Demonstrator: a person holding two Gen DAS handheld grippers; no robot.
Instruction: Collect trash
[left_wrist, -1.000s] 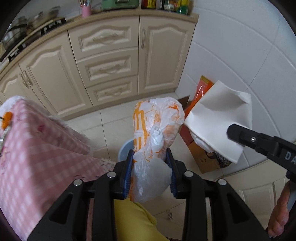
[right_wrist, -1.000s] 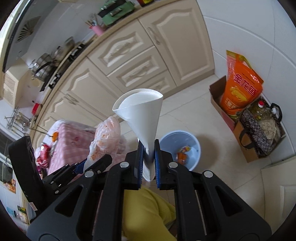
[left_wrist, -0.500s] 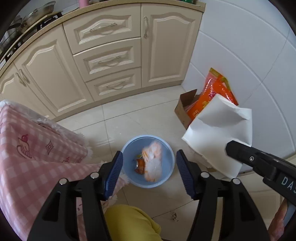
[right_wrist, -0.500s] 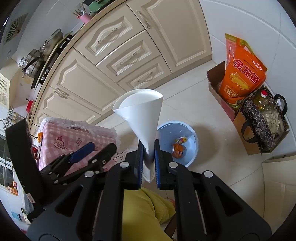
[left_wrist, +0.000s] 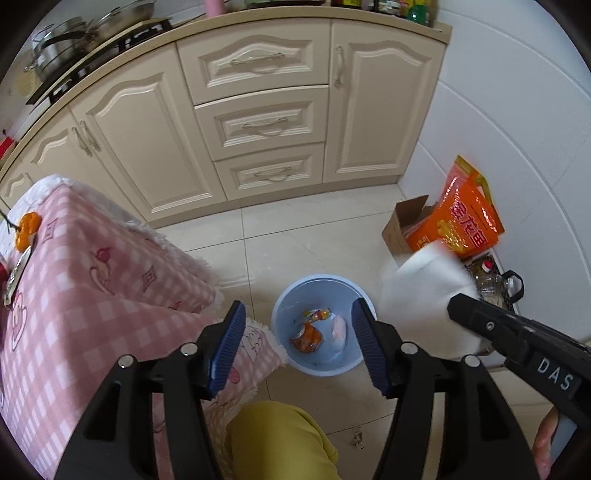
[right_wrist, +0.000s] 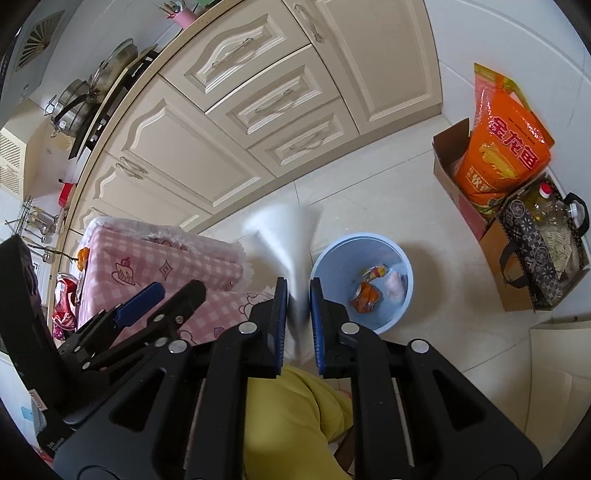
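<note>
Left wrist view: your left gripper (left_wrist: 297, 341) holds its jaws spread wide with nothing between them, framing the blue bin (left_wrist: 321, 363) on the tiled floor at lower centre of the frame. Inside the bin lie an orange wrapper (left_wrist: 306, 336), a smaller yellow-orange scrap above it, and a pale bag (left_wrist: 339, 329) whose outline is soft and hard to separate from the bin floor. At the right edge, your right gripper (left_wrist: 456, 308) enters side-on; only one black finger shows, so its grip cannot be judged from here. The white paper (left_wrist: 421, 291) it carries is motion-blurred and its lower edge is hidden behind that finger.

Right wrist view: your right gripper (right_wrist: 298, 317) has its blue pads (right_wrist: 281, 314) pinched on the narrow end of the white paper (right_wrist: 284, 236), which flares upward as a blurred cone. The paper's tail is cut off below the pads. The blue bin (right_wrist: 400, 258) sits just right of the jaws. The pink checked tablecloth (right_wrist: 155, 258) fills the left middle, partly covered by your left gripper (right_wrist: 162, 295).
</note>
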